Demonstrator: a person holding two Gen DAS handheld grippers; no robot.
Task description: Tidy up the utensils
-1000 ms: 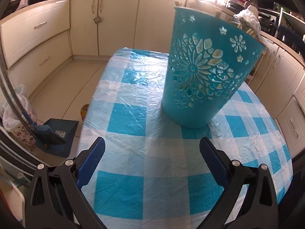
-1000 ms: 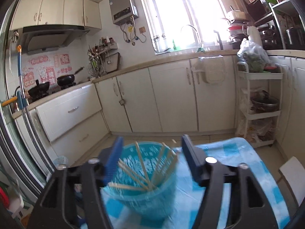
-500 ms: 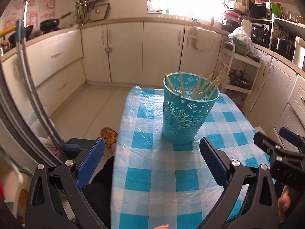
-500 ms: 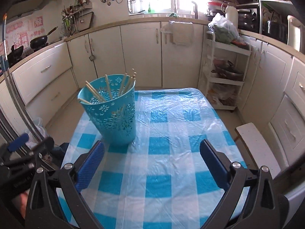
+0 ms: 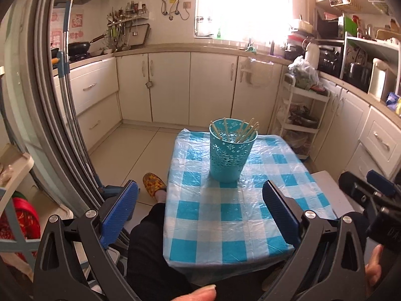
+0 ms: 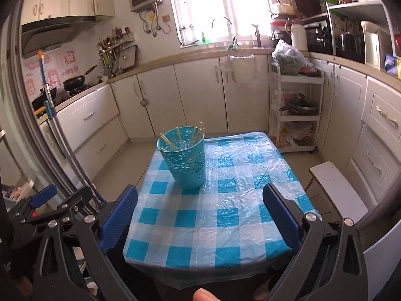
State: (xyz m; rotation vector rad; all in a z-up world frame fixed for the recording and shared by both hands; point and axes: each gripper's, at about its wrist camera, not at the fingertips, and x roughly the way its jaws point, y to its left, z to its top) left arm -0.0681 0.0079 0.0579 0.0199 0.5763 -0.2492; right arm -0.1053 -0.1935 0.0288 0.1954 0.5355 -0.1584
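A teal perforated cup [image 5: 229,154] stands upright on the far part of the blue-checked table [image 5: 225,215]. Several wooden chopsticks [image 5: 246,131] stand in it. The cup also shows in the right wrist view [image 6: 185,160], left of the table's middle, with the chopsticks [image 6: 180,138] leaning inside. My left gripper [image 5: 200,213] is open and empty, held back over the table's near edge. My right gripper [image 6: 200,218] is open and empty, also back at the near edge. Each gripper shows at the other view's side.
White kitchen cabinets [image 5: 175,87] run along the back and right walls. A white rolling rack [image 6: 295,115] stands beyond the table's far right corner. A white stool [image 6: 338,190] sits right of the table. A sliding door frame [image 5: 50,125] is at the left.
Both grippers have pulled back and away from the cup, from right over it to the table's near edge. The cup with chopsticks has stayed in place.
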